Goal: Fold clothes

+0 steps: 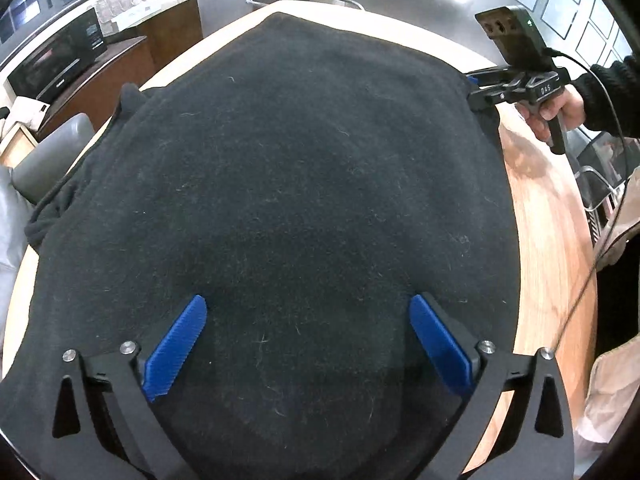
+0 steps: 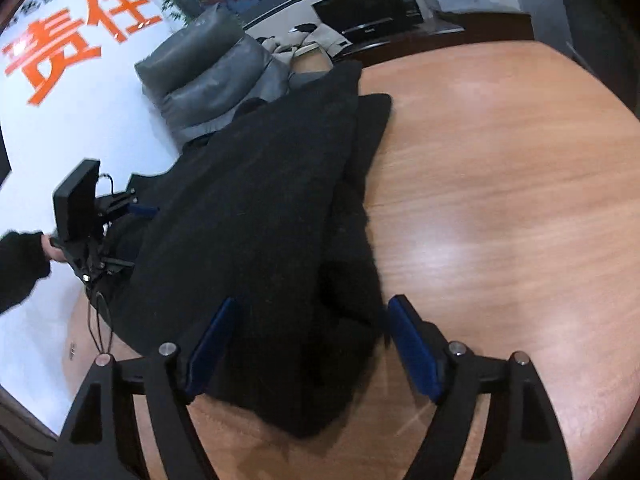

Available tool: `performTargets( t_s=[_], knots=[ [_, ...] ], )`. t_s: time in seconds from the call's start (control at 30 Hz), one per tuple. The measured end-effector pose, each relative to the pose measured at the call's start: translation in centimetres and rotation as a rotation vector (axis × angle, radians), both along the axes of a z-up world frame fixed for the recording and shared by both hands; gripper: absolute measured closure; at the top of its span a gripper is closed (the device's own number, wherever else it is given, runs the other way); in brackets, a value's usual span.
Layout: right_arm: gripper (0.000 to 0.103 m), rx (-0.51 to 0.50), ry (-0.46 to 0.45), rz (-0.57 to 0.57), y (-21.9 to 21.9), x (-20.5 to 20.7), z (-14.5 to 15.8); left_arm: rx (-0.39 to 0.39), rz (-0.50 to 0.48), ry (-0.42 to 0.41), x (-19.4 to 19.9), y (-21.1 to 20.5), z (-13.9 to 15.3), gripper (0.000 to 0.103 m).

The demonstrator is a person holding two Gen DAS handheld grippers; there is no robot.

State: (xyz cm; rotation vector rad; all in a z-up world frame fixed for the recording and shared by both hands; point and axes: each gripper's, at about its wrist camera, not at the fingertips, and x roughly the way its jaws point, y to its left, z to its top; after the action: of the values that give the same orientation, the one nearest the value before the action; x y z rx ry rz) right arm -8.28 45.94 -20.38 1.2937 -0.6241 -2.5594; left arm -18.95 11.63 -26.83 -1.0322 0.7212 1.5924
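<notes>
Blue-padded left gripper [image 1: 306,350] and right gripper [image 2: 310,346] both hovered released over the black fleece garment [image 1: 280,184], seemingly mid-fold, next needing an edge pinched.

Black fuzzy garment [image 1: 280,184] — folded, flat on table.

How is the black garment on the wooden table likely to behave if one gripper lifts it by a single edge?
The black garment would probably droop and unfold: it lies limp, with one part bunched at the table edge. Its fuzzy, lint-flecked knit suggests it will grip rather than slip. It looks thick, so likely fairly heavy.
</notes>
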Motion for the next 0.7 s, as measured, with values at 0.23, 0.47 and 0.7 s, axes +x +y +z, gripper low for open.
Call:
performTargets(
  t_s=[0.23,0.47,0.7],
  knots=[
    [0.085,-0.161,-0.016,-0.030,0.8,-1.2,1.1,0.040,0.062,0.017,0.0,-0.2,-0.5,0.000],
    [0.087,-0.244,0.194,0.072,1.3,-3.0,9.5,0.134,0.204,0.048,1.8,2.6,-0.9,0.000],
    [0.087,-0.268,0.215,0.251,-0.2,-2.3,12.9,0.181,0.327,0.006,4.6,8.4,-1.0,0.001]
  ],
)
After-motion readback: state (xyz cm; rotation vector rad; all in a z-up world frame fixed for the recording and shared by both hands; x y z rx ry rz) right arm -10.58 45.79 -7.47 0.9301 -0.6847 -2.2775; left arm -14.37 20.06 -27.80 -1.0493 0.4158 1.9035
